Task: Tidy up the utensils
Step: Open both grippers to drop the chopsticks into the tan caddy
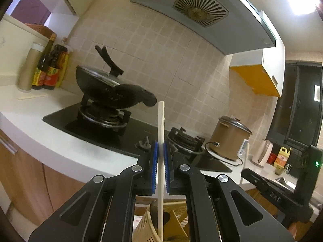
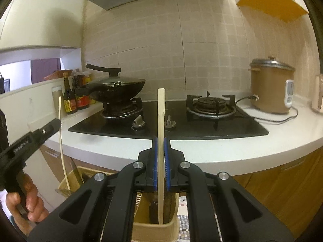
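Left wrist view: the left gripper (image 1: pixel 160 151) is clamped on a pale wooden chopstick (image 1: pixel 160 133), which stands nearly upright between the blue pads (image 1: pixel 154 161); the stick's upper end rises in front of the stove (image 1: pixel 113 133) and its lower end reaches down into a beige slotted holder (image 1: pixel 144 228) below the jaws. In the right wrist view the right gripper (image 2: pixel 160 157) is likewise closed on a second chopstick (image 2: pixel 161 117), also upright, with its lower tip inside a tan container (image 2: pixel 155 232) near the counter edge (image 2: pixel 232 155). At the left of that view the left gripper's stick (image 2: pixel 60 133) descends into another compartment (image 2: pixel 80 173) of the same holder, where a dark utensil (image 2: pixel 76 171) already stands. Each stick appears held by a narrow line of contact, so a stick can pivot between the pads if its tip catches the holder's rim or a utensil already inside. A release while the tip is above the floor of the compartment may let the stick bounce and tip out. The two sticks are aimed at separate compartments; if a pair belongs together, this placement would split it. The holder appears light and sits below the counter; a sideways push from either stick could shift or tilt it. The wok (image 2: pixel 121 90) and rice cooker (image 2: pixel 270 88) are far from both tools and pose no obstruction.
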Demonstrator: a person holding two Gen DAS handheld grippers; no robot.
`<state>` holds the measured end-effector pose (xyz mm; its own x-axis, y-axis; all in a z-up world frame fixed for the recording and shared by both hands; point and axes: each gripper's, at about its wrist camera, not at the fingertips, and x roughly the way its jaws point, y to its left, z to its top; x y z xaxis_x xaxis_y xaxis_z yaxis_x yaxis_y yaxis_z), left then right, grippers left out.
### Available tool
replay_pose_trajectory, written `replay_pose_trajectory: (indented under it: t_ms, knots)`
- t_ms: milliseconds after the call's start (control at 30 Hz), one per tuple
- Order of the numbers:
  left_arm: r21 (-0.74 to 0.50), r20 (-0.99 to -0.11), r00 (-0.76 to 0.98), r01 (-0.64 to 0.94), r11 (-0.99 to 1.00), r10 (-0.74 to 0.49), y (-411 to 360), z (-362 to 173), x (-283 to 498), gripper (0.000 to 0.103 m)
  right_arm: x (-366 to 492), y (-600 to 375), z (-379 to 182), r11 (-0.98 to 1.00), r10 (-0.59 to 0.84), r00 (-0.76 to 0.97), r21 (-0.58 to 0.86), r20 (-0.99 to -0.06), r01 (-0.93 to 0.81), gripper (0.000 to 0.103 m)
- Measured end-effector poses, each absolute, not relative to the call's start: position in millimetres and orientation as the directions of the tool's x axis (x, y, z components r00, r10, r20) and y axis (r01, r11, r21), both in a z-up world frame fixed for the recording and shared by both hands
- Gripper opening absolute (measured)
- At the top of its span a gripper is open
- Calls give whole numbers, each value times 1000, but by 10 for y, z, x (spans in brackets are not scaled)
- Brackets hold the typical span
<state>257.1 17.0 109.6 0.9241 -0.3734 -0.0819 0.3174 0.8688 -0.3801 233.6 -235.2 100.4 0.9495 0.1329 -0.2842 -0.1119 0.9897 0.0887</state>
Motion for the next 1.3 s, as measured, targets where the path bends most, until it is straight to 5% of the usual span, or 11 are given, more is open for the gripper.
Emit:
replay_pose_trajectory:
  t_ms: [500,633,700,900,1300]
  knots:
    - [-333,-70,924,333,882,-376,72,982,2584,5,2293,-2302,921,989,150,943,62,-298,-138,5]
    - [-353,-85,911,351,867,-403,151,1012,2476,29,2182,-2318,923,983,184,922,85,-340,-165,5]
    - [-351,-96,906,357,866,-412,165,1023,2408,40,2137,-2347,894,980,198,907,100,-372,-173,9]
    - [-369,-157,876,376,850,-456,308,1050,2143,44,1869,-2647,822,964,230,873,221,-430,-145,45]
    - [-407,-286,817,369,835,-500,510,1077,1648,47,1423,-2818,896,947,261,809,301,-527,-109,50]
